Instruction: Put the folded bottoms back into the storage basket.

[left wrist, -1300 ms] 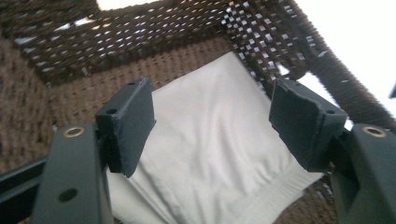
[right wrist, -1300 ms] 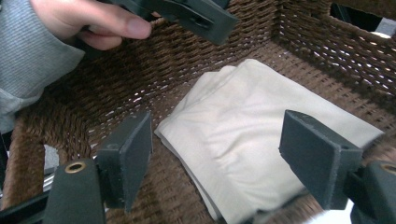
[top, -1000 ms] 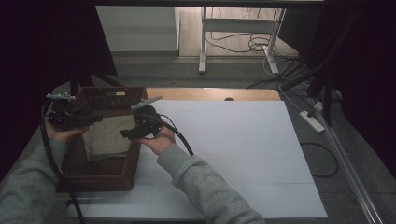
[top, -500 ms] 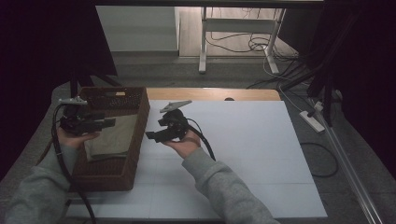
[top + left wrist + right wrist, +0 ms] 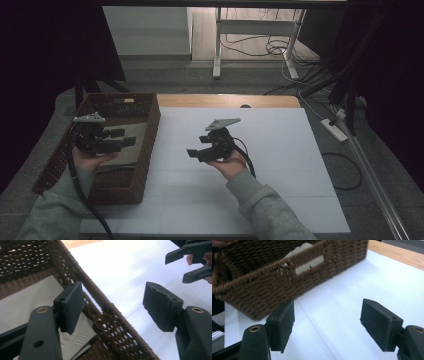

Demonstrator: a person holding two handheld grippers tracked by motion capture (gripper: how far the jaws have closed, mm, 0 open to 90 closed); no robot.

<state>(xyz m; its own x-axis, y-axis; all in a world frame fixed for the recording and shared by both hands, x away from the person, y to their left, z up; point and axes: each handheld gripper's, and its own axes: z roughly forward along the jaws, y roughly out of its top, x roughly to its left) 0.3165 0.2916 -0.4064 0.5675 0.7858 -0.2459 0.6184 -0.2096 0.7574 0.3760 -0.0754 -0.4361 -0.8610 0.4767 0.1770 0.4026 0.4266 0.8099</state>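
Both of your tongs are open right now, nothing between the jaws on either one. Your left tongs (image 5: 120, 141) hang over the basket (image 5: 145, 150), which sits on the counter's (image 5: 280, 150) 9 o'clock edge — jaws pointing toward 3 o'clock, across the basket's right wall. In the left gripper view that woven wall (image 5: 110, 320) runs diagonally between the two pads, and the cloth (image 5: 25, 302) lies flat on the basket floor under the left pad.

Your right tongs (image 5: 196, 151) are out over the white sheet near the middle of the counter, well apart from the basket, jaws pointing back toward 9 o'clock at it. From the right gripper view you can see the basket's (image 5: 274, 282) side up at 11 o'clock with its handle cutout, and a bit of the cloth (image 5: 308, 266) shows pale through that hole and above the rim.

The cloth (image 5: 131, 147) is folded, greyish, and sits inside the basket — neither pair of tongs touches it. The far strip of bare wood (image 5: 225, 100) runs along the 12 o'clock edge beyond the sheet.
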